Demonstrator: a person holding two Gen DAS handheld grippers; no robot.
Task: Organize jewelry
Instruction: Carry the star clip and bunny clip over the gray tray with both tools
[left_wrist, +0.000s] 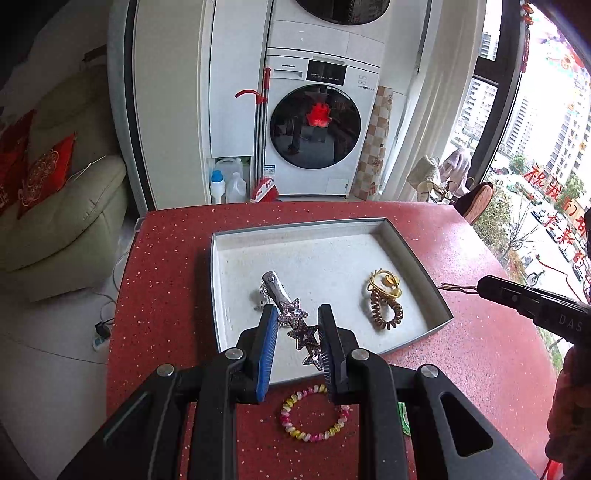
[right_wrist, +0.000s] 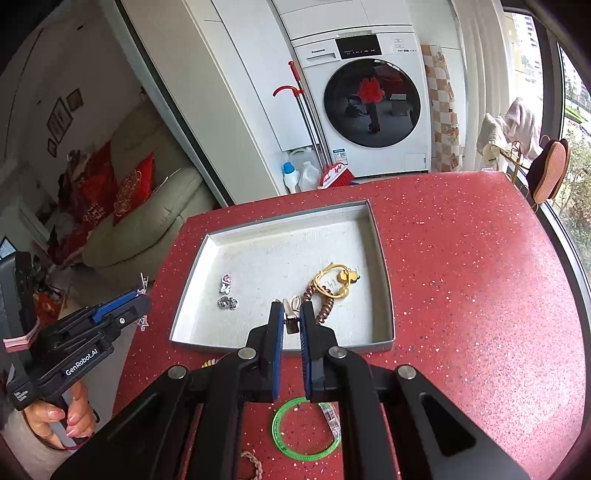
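My left gripper (left_wrist: 298, 314) is shut on a silver hair clip (left_wrist: 275, 286) set with purple stars, held in the air over the near side of the grey tray (left_wrist: 314, 254). In the right wrist view the left gripper (right_wrist: 136, 299) hangs left of the table with stars poking out. My right gripper (right_wrist: 291, 310) is shut on a small metal hair clip (right_wrist: 291, 317) above the tray (right_wrist: 280, 251). A gold hair tie (right_wrist: 334, 280) lies in the tray over a brown spiral tie (right_wrist: 325, 306), beside two small silver earrings (right_wrist: 226, 291).
On the red speckled table (right_wrist: 461, 277), near me, lie a coloured bead bracelet (left_wrist: 314, 417), a green bangle (right_wrist: 306, 430) and a braided band (right_wrist: 253, 465). The table's left edge drops to the floor. A washing machine (left_wrist: 314, 125) stands beyond and a window at right.
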